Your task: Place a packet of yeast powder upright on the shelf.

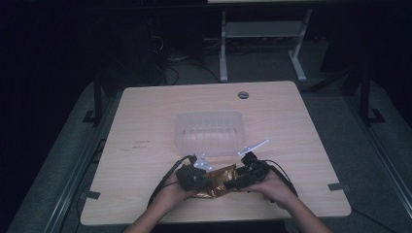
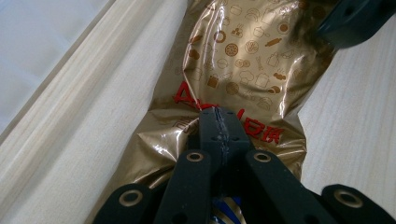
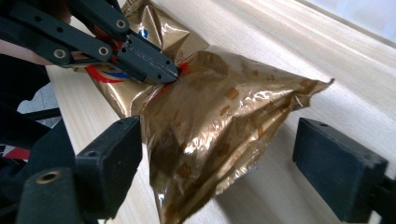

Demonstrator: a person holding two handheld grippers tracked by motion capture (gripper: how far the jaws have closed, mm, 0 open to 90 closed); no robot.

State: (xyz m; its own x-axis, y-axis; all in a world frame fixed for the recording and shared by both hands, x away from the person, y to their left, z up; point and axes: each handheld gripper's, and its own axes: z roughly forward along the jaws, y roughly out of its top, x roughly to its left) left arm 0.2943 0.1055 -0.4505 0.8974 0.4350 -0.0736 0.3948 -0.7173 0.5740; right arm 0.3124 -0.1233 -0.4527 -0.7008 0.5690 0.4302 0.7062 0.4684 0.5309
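A shiny gold snack bag [image 1: 217, 180] with red lettering lies near the table's front edge, between my two grippers. My left gripper [image 2: 218, 122] is shut on the gold snack bag [image 2: 238, 60], pinching a crease near its middle. In the right gripper view that left gripper [image 3: 159, 70] bites the bag [image 3: 219, 121] from the upper left. My right gripper [image 3: 215, 163] is open, one jaw on each side of the bag's near end, not squeezing it. From above, the left gripper [image 1: 192, 177] and right gripper [image 1: 245, 177] sit at the bag's two ends.
A clear plastic tub [image 1: 210, 132] stands in the middle of the wooden table [image 1: 145, 126], just beyond the bag. A round grommet [image 1: 243, 95] sits near the far edge. A white desk frame [image 1: 262, 34] stands on the floor behind.
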